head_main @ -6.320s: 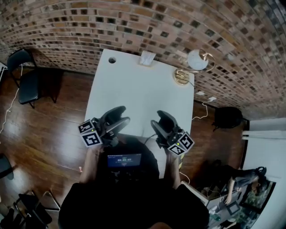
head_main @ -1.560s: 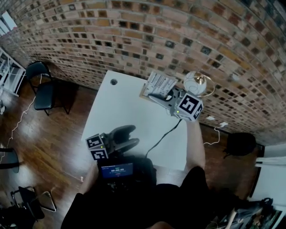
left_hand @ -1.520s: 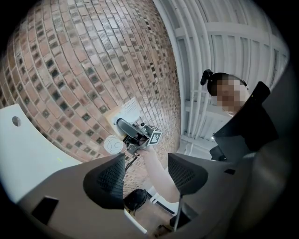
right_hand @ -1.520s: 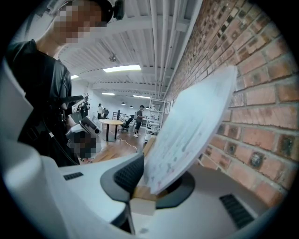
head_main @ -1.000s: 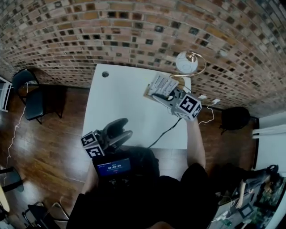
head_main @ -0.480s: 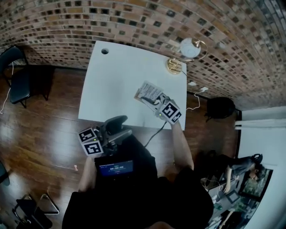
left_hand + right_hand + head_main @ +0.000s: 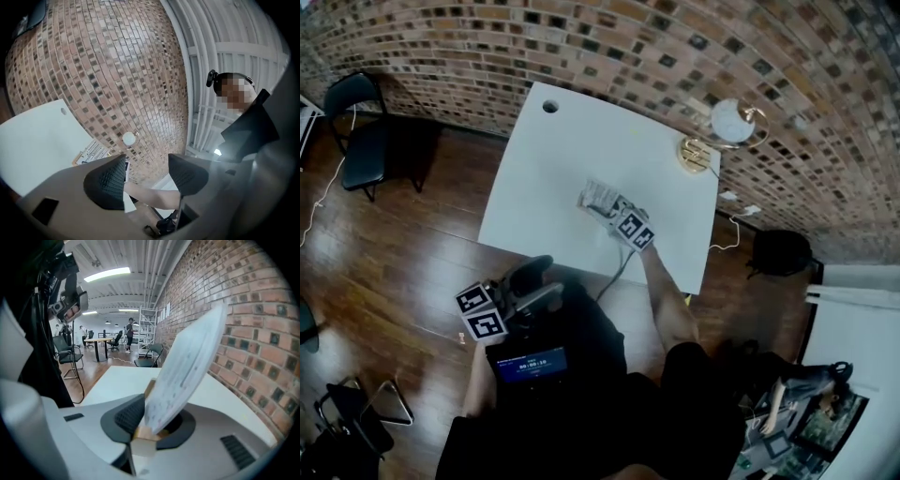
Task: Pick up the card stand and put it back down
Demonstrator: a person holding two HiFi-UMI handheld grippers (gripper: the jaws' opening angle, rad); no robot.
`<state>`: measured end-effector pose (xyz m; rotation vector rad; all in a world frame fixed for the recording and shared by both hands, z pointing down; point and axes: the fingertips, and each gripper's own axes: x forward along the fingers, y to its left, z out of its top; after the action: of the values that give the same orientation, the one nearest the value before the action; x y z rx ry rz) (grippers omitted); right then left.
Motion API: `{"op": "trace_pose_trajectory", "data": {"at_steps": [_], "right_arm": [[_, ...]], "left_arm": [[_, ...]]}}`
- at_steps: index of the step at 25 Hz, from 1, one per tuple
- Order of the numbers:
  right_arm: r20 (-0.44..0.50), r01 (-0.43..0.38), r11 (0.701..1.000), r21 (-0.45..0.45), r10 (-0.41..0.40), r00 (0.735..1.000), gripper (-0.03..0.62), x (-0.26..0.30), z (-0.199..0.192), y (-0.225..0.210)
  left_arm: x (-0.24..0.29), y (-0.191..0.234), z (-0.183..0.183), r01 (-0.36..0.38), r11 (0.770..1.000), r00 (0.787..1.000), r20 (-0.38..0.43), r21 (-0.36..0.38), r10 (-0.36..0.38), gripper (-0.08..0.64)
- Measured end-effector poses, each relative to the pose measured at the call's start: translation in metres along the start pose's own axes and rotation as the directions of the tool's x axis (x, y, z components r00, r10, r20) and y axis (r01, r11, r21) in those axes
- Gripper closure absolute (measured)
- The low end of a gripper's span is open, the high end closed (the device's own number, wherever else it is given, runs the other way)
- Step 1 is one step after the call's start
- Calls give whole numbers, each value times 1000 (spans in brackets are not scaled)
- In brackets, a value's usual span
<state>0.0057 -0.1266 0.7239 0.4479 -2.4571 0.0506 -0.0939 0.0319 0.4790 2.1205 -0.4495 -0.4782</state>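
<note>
The card stand [image 7: 600, 197] is a small wooden base with a white printed card in it, over the middle of the white table [image 7: 544, 178]. My right gripper [image 7: 612, 212] is shut on it. In the right gripper view the dark pads clamp the wooden base [image 7: 147, 431], and the white card [image 7: 187, 357] leans up and to the right. I cannot tell whether the base touches the table. My left gripper [image 7: 525, 286] is off the table near my body. It stands open [image 7: 146, 180] with nothing between its pads, tilted up toward the brick wall.
A gold desk lamp with a white globe [image 7: 727, 127] stands at the table's far right corner. A cable hole [image 7: 550, 106] is at the far left corner. A black chair [image 7: 358, 131] stands on the wood floor to the left. A brick wall runs behind the table.
My right gripper has carried the card stand from the back of the table near the lamp to the middle of the table. The left gripper stays low by my body.
</note>
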Motion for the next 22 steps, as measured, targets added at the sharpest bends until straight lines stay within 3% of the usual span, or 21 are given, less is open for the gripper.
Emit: {"op": "trace_pose_trajectory", "data": {"at_steps": [5, 11, 18, 22], "right_arm": [[16, -50, 999, -4, 50, 999, 514, 37, -22, -3], [63, -130, 987, -99, 137, 989, 514, 49, -21, 19], [16, -125, 977, -175, 130, 991, 494, 59, -44, 26], [-25, -117, 978, -174, 115, 993, 377, 57, -45, 19]], "left_arm": [[13, 9, -7, -51, 999, 998, -34, -13, 51, 290], [29, 18, -4, -73, 997, 996, -51, -28, 72, 290], [40, 28, -2, -92, 995, 993, -84, -29, 89, 290], [46, 28, -1, -80, 996, 992, -96, -27, 77, 290]]}}
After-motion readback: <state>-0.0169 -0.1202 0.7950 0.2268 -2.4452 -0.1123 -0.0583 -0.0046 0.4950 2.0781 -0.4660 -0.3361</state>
